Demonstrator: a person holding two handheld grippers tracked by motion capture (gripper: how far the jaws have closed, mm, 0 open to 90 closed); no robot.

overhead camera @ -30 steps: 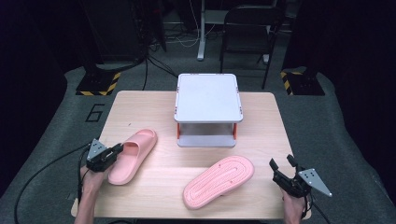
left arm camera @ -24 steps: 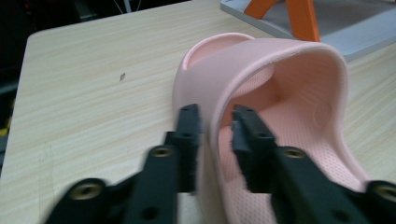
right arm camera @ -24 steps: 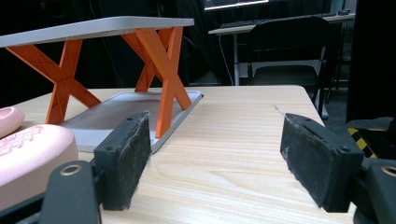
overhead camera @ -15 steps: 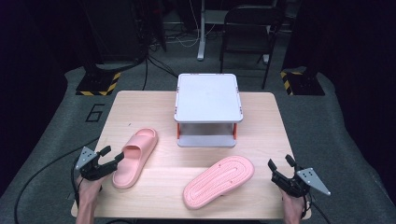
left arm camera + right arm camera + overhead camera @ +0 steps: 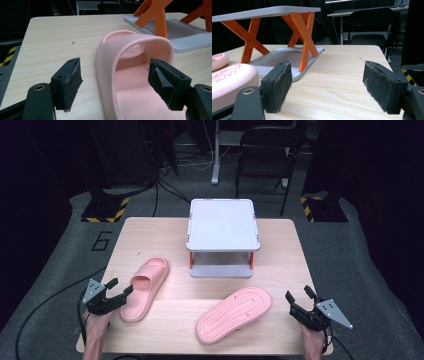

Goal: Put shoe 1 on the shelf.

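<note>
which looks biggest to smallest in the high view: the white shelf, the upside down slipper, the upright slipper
1. white shelf
2. upside down slipper
3. upright slipper
The slippers look like a pair; the upside down one lies nearer the camera, so their order is unsure.

Number 6 [image 5: 102, 240] in white on the grey floor mat [image 5: 75, 270]

Two black two-jaw grippers are carried on bare forearms. On each, the left gripper [image 5: 120, 292] and the right gripper [image 5: 298, 296], worn dark foam pads [image 5: 72, 81], round screw holes, a grey three-cornered plate and a black cable are seen.
</note>
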